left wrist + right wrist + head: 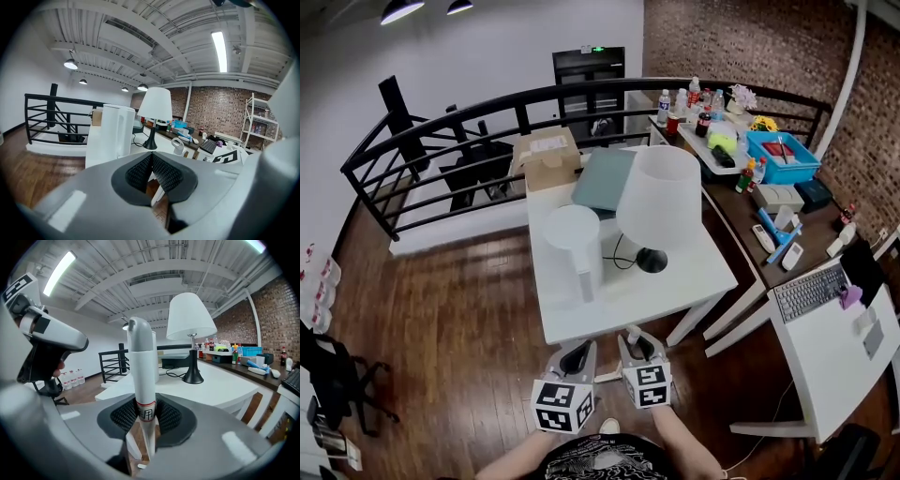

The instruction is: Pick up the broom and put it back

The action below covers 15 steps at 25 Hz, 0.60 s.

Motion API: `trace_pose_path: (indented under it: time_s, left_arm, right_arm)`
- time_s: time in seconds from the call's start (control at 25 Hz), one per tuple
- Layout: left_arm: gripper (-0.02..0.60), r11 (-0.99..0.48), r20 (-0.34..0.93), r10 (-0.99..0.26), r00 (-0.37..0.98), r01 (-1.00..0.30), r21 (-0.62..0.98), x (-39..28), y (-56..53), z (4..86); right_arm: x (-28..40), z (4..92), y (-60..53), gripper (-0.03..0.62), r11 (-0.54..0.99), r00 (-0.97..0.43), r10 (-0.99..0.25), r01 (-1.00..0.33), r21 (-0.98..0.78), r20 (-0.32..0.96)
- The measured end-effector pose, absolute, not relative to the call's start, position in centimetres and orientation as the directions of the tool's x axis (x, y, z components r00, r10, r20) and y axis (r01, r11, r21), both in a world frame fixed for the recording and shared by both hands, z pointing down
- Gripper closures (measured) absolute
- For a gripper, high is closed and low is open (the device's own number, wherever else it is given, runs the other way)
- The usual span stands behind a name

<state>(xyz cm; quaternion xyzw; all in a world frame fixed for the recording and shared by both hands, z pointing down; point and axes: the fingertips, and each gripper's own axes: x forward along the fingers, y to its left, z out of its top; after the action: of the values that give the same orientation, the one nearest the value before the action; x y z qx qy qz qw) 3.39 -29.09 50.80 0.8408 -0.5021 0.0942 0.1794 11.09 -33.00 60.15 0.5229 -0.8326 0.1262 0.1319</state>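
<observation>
The left forearm (pixel 508 463) and right forearm (pixel 682 448) reach forward from the bottom of the head view. They hold the two tongs side by side, close together and tipped slightly downward. The left tongs (pixel 151 157) have their jaws pressed together with nothing between them. The right tongs (pixel 145 412) are clamped on the white broom handle (pixel 140 366), which stands upright between the ribbed pads (pixel 123 416)
</observation>
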Motion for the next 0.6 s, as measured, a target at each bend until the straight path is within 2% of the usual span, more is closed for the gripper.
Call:
trace_pose_path:
  time_s: [0.6]
  left_arm:
    - [0.578, -0.404, 0.342, -0.822, 0.456, -0.889, 0.215, 2.0, -31.6, 51.6]
  right_arm:
    - [9.6, 60.4, -38.0, 0.499, 0.437, -0.43, -0.83, -0.897, -0.063, 0.356]
